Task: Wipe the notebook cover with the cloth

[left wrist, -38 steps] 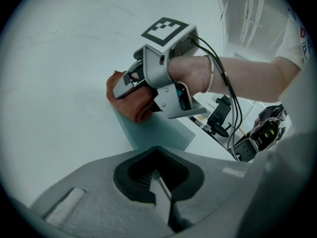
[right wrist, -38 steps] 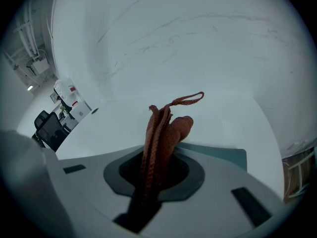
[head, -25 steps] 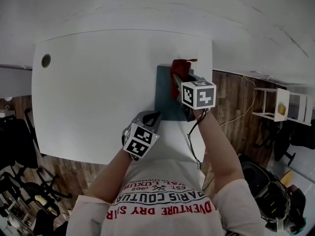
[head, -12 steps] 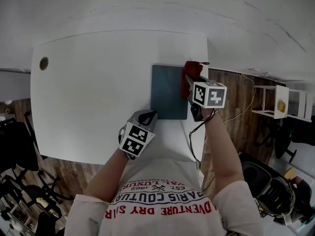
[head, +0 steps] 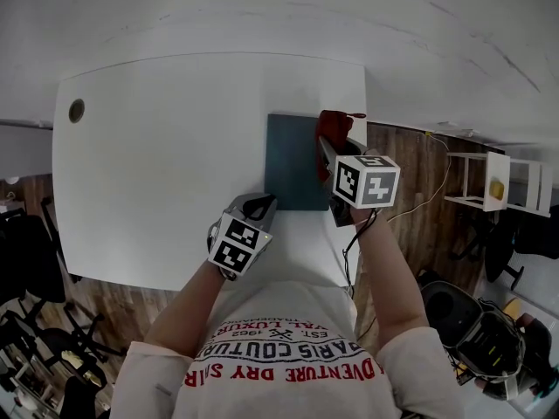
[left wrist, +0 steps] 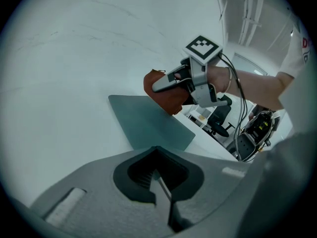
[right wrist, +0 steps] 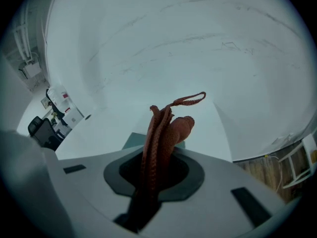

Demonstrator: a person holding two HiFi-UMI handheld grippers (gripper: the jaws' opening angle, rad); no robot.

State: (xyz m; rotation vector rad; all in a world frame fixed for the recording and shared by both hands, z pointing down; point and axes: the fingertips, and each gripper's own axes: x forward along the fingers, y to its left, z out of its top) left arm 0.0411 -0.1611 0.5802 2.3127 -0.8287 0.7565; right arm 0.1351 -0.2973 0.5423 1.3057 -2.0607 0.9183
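A dark teal notebook (head: 295,164) lies flat near the right edge of the white table (head: 166,164). My right gripper (head: 328,152) is shut on a bunched red cloth (head: 334,127), which hangs over the notebook's far right corner. In the right gripper view the cloth (right wrist: 161,133) stands up from between the jaws of my right gripper (right wrist: 151,180). The left gripper view shows the cloth (left wrist: 163,90) touching the notebook (left wrist: 148,123) at its far edge. My left gripper (head: 260,205) hovers just short of the notebook's near left corner, shut and empty (left wrist: 161,190).
A round cable hole (head: 77,110) sits at the table's far left corner. The table's right edge (head: 367,112) runs close beside the notebook, with wood floor beyond. A white shelf unit (head: 489,182) stands to the right, and office chairs (head: 35,260) to the left.
My right gripper carried the cloth rightward across the notebook cover to its right edge, then back a little to the left. The left gripper has hardly moved.
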